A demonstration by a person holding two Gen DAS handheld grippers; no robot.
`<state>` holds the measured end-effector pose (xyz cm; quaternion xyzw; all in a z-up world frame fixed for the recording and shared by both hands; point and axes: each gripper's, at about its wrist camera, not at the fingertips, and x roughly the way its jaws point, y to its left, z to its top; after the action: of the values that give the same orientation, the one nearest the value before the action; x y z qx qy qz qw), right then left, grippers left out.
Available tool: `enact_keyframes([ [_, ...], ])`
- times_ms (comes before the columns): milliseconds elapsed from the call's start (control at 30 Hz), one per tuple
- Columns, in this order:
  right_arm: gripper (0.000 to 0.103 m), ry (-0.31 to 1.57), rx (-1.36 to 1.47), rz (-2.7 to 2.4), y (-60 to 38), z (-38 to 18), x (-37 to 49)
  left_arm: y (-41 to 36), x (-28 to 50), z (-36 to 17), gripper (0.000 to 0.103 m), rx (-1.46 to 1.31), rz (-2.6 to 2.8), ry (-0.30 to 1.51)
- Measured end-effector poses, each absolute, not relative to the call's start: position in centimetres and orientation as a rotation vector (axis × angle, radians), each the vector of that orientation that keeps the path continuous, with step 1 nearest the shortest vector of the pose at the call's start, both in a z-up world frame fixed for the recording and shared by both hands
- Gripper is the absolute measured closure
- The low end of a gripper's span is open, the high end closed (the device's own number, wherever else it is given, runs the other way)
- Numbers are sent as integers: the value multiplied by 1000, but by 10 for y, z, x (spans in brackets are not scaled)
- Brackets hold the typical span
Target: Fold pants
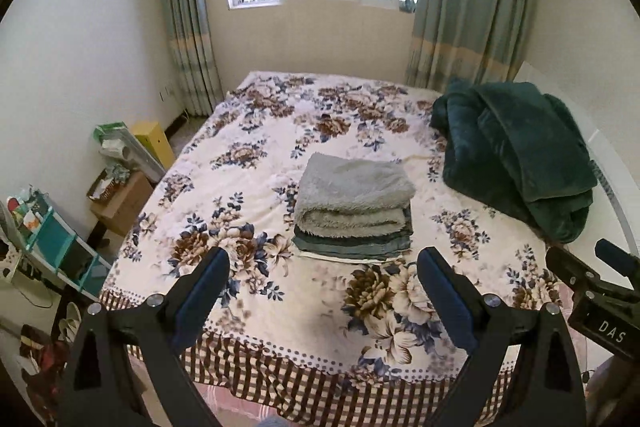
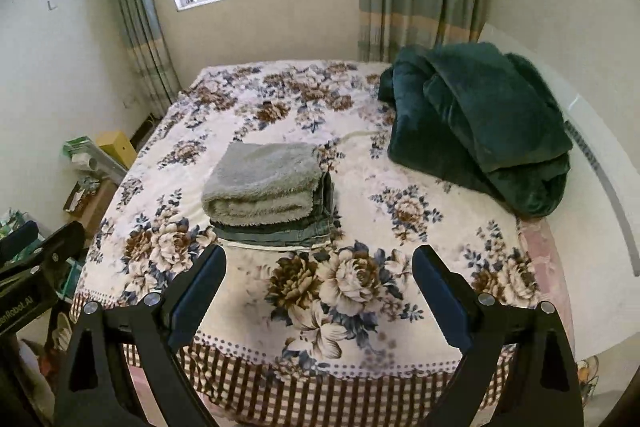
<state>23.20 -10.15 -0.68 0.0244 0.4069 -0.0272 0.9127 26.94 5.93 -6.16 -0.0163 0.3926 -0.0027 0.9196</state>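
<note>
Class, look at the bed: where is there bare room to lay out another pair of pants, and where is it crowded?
Free: the floral bedspread between the folded stack and the foot edge, and the far strip toward the window. Crowded: the right side, under the heaped green blanket.

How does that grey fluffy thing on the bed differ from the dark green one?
The grey fluffy garment is folded flat and square atop a neat stack mid-bed; the dark green blanket is heaped loosely near the bed's right edge. The green one is clearly bulkier and darker. Both look plush and rest on the floral bedspread.
</note>
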Motion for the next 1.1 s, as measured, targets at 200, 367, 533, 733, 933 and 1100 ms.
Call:
enact_keyframes([
  [200,7,768,42,-49,-101,45,182,55,236,-29,7,-2,-9,766],
  [367,7,739,43,-47,-94,74,154,57,221,-16,7,14,-36,756],
  [533,7,734,47,-56,-83,86,138,62,208,-8,7,12,-61,755],
  [733,7,735,72,-66,-76,91,135,66,206,-4,7,34,-79,745],
  [933,4,733,92,-70,-74,100,146,71,219,-1,0,25,-72,760],
  [1100,4,755,74,-79,-69,114,161,75,227,15,0,40,-40,766],
])
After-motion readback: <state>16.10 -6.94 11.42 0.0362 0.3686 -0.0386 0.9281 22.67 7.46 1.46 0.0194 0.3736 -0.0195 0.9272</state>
